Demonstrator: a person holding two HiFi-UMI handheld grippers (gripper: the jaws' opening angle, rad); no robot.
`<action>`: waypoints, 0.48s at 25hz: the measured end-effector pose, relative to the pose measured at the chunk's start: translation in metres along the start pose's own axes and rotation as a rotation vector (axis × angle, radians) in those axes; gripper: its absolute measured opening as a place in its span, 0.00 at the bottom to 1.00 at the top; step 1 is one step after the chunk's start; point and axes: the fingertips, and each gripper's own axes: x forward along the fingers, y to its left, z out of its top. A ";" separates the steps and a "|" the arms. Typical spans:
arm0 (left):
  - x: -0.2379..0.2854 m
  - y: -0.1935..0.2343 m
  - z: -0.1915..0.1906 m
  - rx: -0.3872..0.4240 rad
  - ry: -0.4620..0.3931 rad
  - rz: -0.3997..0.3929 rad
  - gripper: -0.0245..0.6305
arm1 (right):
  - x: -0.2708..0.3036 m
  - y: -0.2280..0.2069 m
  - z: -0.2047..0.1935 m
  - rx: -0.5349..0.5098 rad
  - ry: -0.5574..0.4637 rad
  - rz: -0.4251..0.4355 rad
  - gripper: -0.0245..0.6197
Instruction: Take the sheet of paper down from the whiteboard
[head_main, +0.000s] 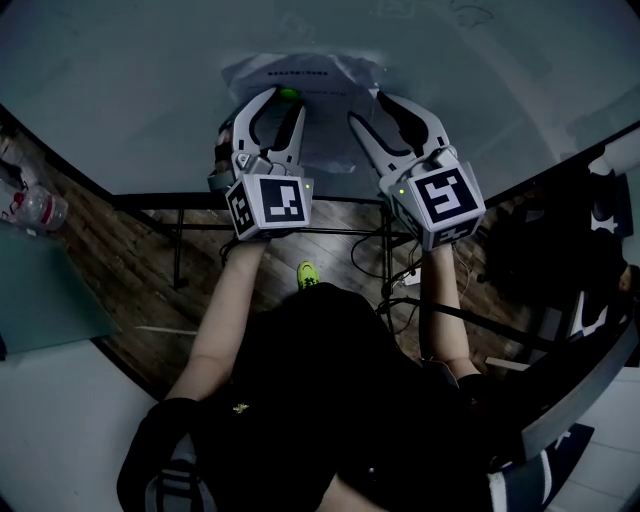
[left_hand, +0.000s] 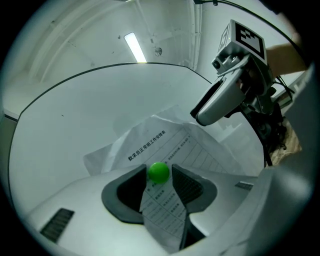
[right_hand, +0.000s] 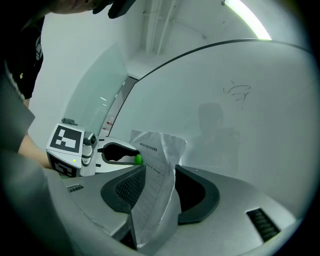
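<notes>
1. The sheet of paper is on the whiteboard. It is crumpled and has lines of print on it.
2. A small green ball sits on the paper near its top and pins it to the board.
3. The left gripper points at the board. Its jaws are apart, and the green ball is right between their tips. The pads are very close to the ball on both sides, but they do not seem to squeeze it.
4. A strip of the paper also hangs down between those jaws.
5. The right gripper is just beside the left one, at the right side of the paper. Its jaws are wide apart.
6. In the right gripper view, a loose edge of the paper stands out from the board between the two jaws of the right gripper. It leans on the left pad and is clear of the right pad.
7. A small dark scribble is on the board, well apart from the paper.
</notes>
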 end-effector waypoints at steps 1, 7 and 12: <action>0.000 0.000 0.000 0.002 0.001 0.004 0.29 | -0.001 -0.001 0.000 0.001 -0.001 -0.006 0.30; 0.001 0.001 0.000 0.006 0.007 0.025 0.27 | -0.002 -0.013 0.002 0.048 -0.008 -0.051 0.30; 0.001 0.002 0.000 0.013 0.016 0.041 0.26 | 0.001 -0.020 0.006 0.050 0.001 -0.074 0.30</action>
